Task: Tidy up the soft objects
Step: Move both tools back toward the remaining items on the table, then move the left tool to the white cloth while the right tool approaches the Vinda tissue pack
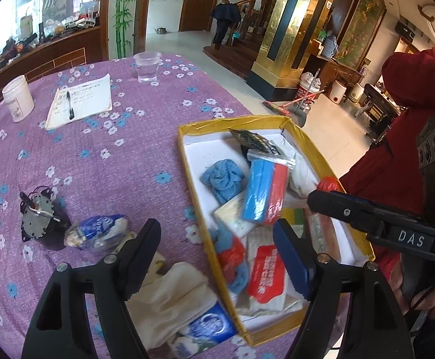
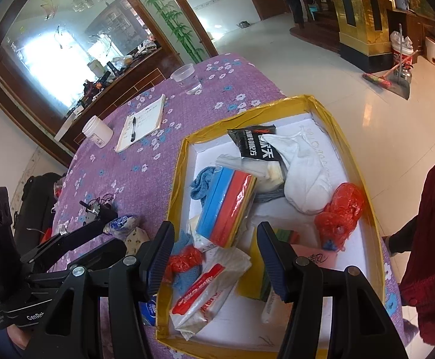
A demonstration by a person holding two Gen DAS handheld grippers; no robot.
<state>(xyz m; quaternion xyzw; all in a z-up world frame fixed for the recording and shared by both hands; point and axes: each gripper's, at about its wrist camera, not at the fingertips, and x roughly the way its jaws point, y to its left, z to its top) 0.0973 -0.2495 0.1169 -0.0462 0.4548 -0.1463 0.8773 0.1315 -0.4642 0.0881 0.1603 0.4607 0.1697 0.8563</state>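
A yellow-rimmed box [image 1: 193,176] [image 2: 177,176] with a white inside holds several soft things: a blue cloth [image 1: 222,176], a blue-and-red sponge pack [image 1: 265,191] [image 2: 226,206], a red-and-white tissue pack [image 1: 267,272] [image 2: 208,287], a white cloth [image 2: 307,179], a red plastic bag [image 2: 341,209]. On the table left of the box lie a cream cloth [image 1: 172,296], a blue-white packet [image 1: 211,327] and a blue-white bag [image 1: 97,230]. My left gripper [image 1: 217,251] is open above the box's near left edge. My right gripper [image 2: 214,254] is open over the box's near end, holding nothing.
The purple flowered tablecloth [image 1: 112,164] also carries a small motor [image 1: 39,212], a notebook with a pen [image 1: 80,103], a white jar [image 1: 17,97] and a plastic cup of water [image 1: 147,67]. A person in red [image 1: 409,155] stands at the right. Floor lies beyond the table edge.
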